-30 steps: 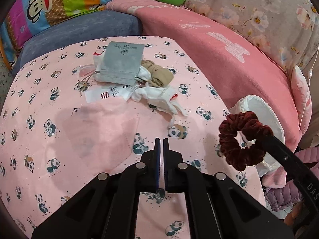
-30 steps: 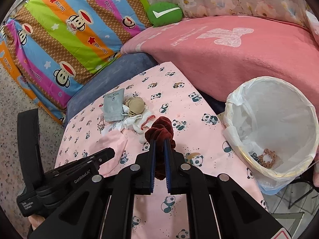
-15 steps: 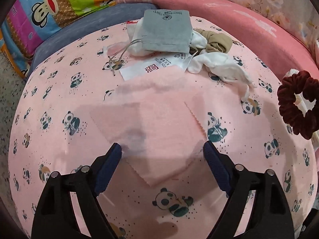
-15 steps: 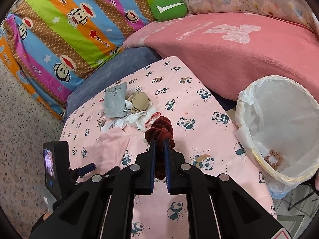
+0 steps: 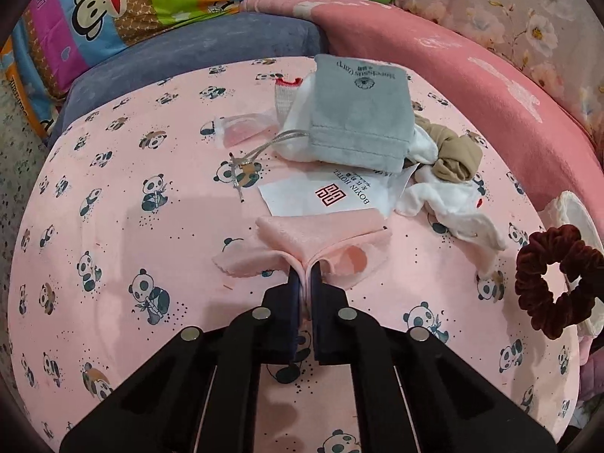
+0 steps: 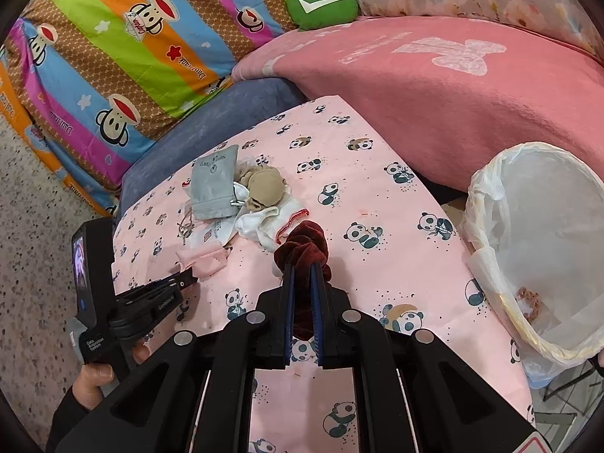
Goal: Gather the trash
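Note:
My left gripper (image 5: 305, 275) is shut on a thin pink cloth (image 5: 321, 234), bunched up on the panda-print table (image 5: 113, 226); it also shows in the right wrist view (image 6: 204, 260). My right gripper (image 6: 302, 268) is shut on a dark red velvet scrunchie (image 6: 302, 241), held above the table; the scrunchie also shows at the right of the left wrist view (image 5: 555, 283). Behind the cloth lie a white hotel paper (image 5: 332, 192), a grey drawstring pouch (image 5: 362, 113), white socks (image 5: 453, 204) and a tan sock ball (image 5: 453, 154). A bin with a white bag (image 6: 536, 249) stands right of the table.
A clear plastic wrapper (image 5: 245, 128) lies left of the pouch. A pink blanket (image 6: 434, 87), a blue cushion (image 5: 188, 56), a striped monkey-print quilt (image 6: 113, 45) and a green pillow (image 6: 322, 3) lie beyond the table. Speckled floor (image 6: 37, 245) is on the left.
My left gripper went from shut to wide open over the flat pink cloth, then closed on it, bunching it up. My right gripper held the scrunchie nearly still.

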A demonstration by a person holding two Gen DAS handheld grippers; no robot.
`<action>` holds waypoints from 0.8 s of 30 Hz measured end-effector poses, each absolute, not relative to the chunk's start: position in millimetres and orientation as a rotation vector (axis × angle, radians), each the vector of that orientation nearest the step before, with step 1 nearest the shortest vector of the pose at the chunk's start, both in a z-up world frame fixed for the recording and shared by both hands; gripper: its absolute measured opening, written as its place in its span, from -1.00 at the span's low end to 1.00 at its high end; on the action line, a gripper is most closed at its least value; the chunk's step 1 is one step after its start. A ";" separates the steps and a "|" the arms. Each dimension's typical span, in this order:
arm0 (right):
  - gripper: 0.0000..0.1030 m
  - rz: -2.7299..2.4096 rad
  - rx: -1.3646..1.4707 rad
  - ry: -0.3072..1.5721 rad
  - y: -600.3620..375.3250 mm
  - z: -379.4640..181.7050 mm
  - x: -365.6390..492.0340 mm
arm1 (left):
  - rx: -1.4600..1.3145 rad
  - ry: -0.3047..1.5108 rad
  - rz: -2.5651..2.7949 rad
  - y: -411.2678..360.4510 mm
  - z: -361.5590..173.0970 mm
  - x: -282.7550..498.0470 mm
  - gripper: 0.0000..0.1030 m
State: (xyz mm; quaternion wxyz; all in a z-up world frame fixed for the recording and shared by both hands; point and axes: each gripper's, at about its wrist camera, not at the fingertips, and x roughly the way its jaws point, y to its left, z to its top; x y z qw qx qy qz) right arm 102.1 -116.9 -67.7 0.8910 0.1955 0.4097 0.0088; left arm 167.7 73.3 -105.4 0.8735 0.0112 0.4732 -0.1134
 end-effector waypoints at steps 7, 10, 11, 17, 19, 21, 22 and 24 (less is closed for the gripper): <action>-0.82 0.026 0.412 0.819 -119.0 -57.2 93.8 | 0.021 0.946 -0.287 57.3 -75.0 147.4 -0.91; -0.82 0.026 0.412 0.792 -122.5 -47.6 86.1 | 0.023 0.927 -0.318 43.4 -61.1 138.7 -0.91; -0.82 0.025 0.412 0.783 -124.2 -43.6 83.8 | 0.023 0.920 -0.330 37.7 -55.8 135.4 -0.91; -0.82 0.004 0.417 0.719 -141.4 -19.4 65.6 | 0.036 0.875 -0.401 1.8 -27.4 117.6 -0.91; -0.82 -0.008 0.423 0.697 -150.3 -12.1 58.3 | 0.043 0.861 -0.429 -13.6 -17.9 112.0 -0.91; -0.82 -0.023 0.429 0.677 -161.0 -5.3 51.3 | 0.054 0.848 -0.451 -26.7 -11.1 107.3 -0.91; -0.82 -0.031 0.433 0.668 -166.6 -2.3 48.8 | 0.062 0.840 -0.464 -35.0 -7.5 105.1 -0.91; -0.82 -0.052 0.438 0.650 -179.7 3.3 42.2 | 0.073 0.830 -0.491 -52.1 -1.4 101.7 -0.91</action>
